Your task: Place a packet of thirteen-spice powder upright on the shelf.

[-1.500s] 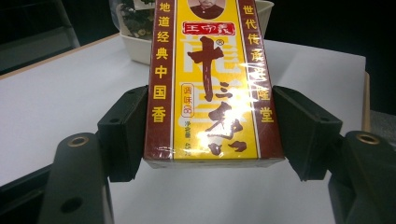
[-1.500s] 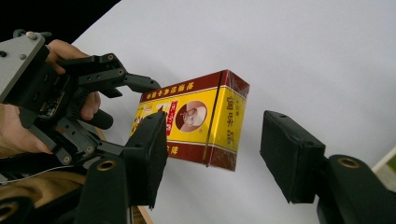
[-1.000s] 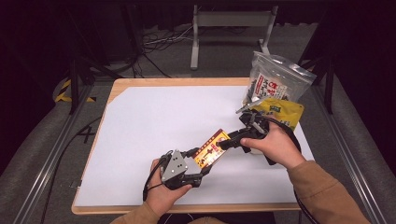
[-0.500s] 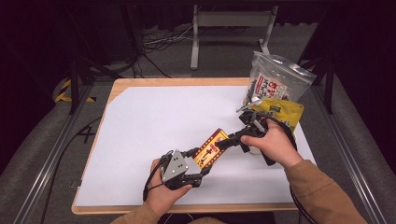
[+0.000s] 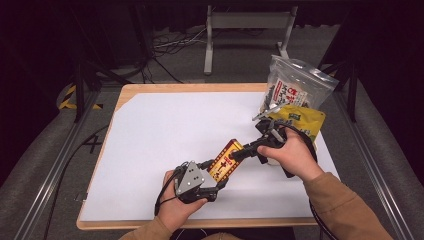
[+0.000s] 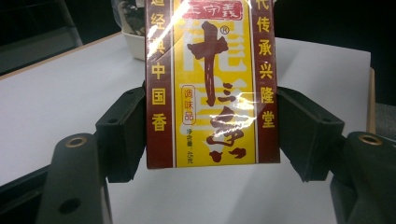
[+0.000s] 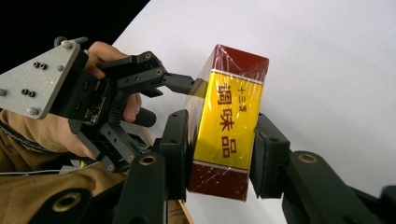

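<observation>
The left gripper (image 5: 216,172), held in the person's left hand (image 5: 176,210) at the near edge, points far-right with its black jaws pressed on the long sides of a small red-and-yellow box (image 5: 225,159). The right gripper (image 5: 238,154), in the right hand (image 5: 291,155), reaches left toward it. Its jaws have just been closing, and their pads now sit against the box's faces.

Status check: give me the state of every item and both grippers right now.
Seasoning box: wrapped in film, off the table, held from both ends.
Left gripper: shut on the box.
Right gripper: jaws just closing, pads on the box.
Clear bag: upright, sealed.
Yellow bag: lying flat.
</observation>
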Demonstrator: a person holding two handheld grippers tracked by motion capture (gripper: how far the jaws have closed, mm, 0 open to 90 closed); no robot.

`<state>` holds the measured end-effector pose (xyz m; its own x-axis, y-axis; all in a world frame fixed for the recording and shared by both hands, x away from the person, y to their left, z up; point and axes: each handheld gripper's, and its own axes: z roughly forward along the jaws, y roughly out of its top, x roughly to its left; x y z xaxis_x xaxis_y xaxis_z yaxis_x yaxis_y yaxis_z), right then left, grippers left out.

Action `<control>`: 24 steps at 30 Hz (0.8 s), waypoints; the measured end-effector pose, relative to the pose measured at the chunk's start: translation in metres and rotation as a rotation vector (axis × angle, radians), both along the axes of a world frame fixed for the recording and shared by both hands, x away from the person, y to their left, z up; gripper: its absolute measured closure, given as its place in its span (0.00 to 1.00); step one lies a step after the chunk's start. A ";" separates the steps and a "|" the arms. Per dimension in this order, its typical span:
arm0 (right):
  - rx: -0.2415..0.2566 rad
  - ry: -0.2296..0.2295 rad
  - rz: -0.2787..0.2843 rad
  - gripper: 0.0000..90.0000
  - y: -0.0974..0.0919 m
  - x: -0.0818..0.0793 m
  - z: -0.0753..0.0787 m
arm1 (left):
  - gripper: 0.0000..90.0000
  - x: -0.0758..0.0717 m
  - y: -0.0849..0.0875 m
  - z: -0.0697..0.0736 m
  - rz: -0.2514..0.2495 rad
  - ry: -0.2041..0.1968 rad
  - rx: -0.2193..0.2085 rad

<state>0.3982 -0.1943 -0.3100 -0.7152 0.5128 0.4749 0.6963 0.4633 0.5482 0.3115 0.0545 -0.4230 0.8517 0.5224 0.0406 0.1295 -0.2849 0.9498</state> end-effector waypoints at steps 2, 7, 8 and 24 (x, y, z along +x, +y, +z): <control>-0.008 -0.005 0.009 0.72 0.001 -0.002 0.002 | 0.33 0.001 -0.001 -0.001 -0.004 0.011 -0.006; -0.018 -0.037 0.032 0.75 0.006 -0.006 0.008 | 0.32 0.002 -0.001 -0.001 -0.022 0.023 -0.021; -0.019 -0.044 0.039 0.75 0.006 -0.007 0.009 | 0.31 0.003 -0.001 0.000 -0.033 0.029 -0.021; -0.103 -0.231 0.091 0.76 -0.012 -0.014 0.042 | 0.14 0.012 0.012 0.011 -0.070 0.090 0.007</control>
